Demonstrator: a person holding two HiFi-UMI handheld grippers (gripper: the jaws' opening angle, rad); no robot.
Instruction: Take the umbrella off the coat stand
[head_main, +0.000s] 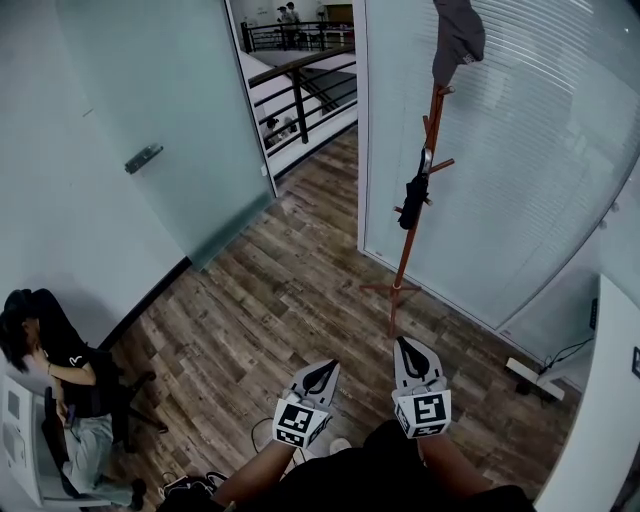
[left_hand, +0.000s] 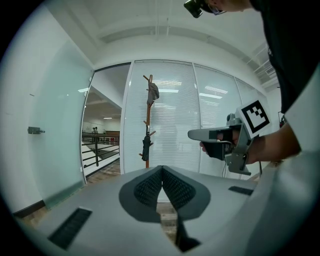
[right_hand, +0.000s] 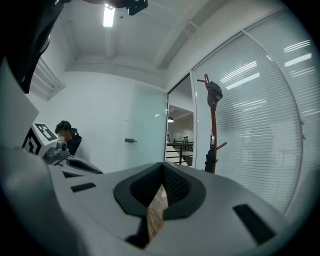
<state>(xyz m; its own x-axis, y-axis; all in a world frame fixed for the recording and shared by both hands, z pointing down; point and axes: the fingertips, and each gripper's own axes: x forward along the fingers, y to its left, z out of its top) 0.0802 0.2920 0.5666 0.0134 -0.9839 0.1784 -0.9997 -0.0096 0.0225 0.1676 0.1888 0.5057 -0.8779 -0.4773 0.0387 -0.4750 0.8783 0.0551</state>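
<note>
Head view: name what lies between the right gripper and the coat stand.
Bare wooden floor only, between right gripper and coat stand, in the head view.

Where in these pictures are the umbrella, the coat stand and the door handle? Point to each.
umbrella (head_main: 412, 203): head view, middle of its folded black cloth.
coat stand (head_main: 406, 250): head view, pole below the umbrella.
door handle (head_main: 143, 158): head view, middle of the metal bar.

A person (head_main: 55, 365) sits in a chair at the left, near a frosted glass door (head_main: 170, 130), on wood-plank flooring (head_main: 270, 300).
</note>
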